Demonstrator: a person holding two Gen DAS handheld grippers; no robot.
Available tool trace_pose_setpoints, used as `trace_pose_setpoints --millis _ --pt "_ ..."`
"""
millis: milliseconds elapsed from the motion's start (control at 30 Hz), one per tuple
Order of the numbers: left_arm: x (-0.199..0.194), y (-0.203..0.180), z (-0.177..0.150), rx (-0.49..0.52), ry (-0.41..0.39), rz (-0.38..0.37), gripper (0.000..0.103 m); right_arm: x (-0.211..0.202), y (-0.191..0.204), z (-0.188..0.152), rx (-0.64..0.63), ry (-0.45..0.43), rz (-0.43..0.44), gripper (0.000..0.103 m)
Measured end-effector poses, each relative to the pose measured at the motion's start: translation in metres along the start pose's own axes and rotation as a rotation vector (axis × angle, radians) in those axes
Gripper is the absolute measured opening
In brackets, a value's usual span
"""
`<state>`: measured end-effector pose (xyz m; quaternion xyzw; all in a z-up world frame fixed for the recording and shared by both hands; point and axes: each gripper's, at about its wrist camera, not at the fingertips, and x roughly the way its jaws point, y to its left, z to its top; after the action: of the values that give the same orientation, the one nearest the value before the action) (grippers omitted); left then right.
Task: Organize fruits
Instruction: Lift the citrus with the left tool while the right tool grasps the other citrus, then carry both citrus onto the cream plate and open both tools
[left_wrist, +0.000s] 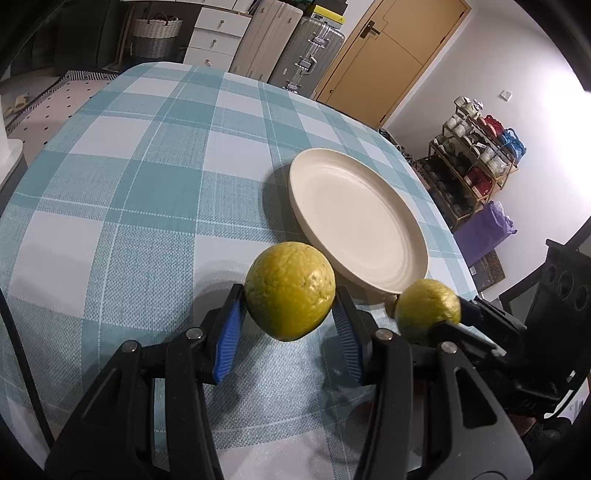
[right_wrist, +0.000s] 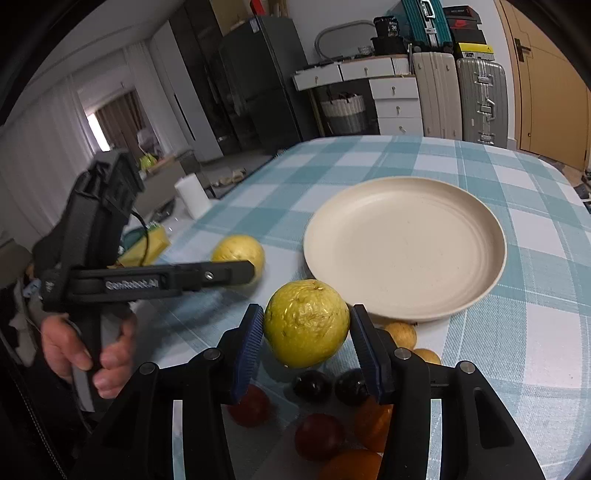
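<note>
My left gripper (left_wrist: 290, 314) is shut on a yellow-green guava (left_wrist: 290, 290) and holds it above the checked tablecloth, just left of the empty cream plate (left_wrist: 354, 218). My right gripper (right_wrist: 306, 339) is shut on a second yellow-green guava (right_wrist: 306, 323), held above the table near the plate's (right_wrist: 406, 243) front rim. In the left wrist view the right gripper and its guava (left_wrist: 428, 308) sit at the right. In the right wrist view the left gripper (right_wrist: 243, 271) and its guava (right_wrist: 238, 251) sit at the left.
Loose fruit lies on the table below my right gripper: two dark plums (right_wrist: 312, 386), red fruits (right_wrist: 319, 435), oranges (right_wrist: 373, 424) and small yellow fruits (right_wrist: 400, 334). A white paper roll (right_wrist: 192, 195) stands beyond the table's left edge. Suitcases, drawers and a door line the far wall.
</note>
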<state>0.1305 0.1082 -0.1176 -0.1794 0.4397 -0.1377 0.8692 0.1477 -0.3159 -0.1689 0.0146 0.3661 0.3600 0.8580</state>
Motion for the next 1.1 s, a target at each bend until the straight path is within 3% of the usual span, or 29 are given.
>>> trace_pose_setpoints --millis 100,533,1100 --pt "-0.002 -0.002 0.006 0.002 -0.011 0.003 0.045 -0.008 -0.003 0.004 0.017 -0.034 0.038 0.049" --pt "0.006 -0.038 0.060 0.051 -0.004 -0.041 0.045 -0.033 -0.034 0.050 0.061 -0.148 0.059 0.049" --pt "0.091 -0.073 0.125 0.083 0.099 -0.061 0.045 -0.006 -0.107 0.102 0.149 -0.145 0.015 0.049"
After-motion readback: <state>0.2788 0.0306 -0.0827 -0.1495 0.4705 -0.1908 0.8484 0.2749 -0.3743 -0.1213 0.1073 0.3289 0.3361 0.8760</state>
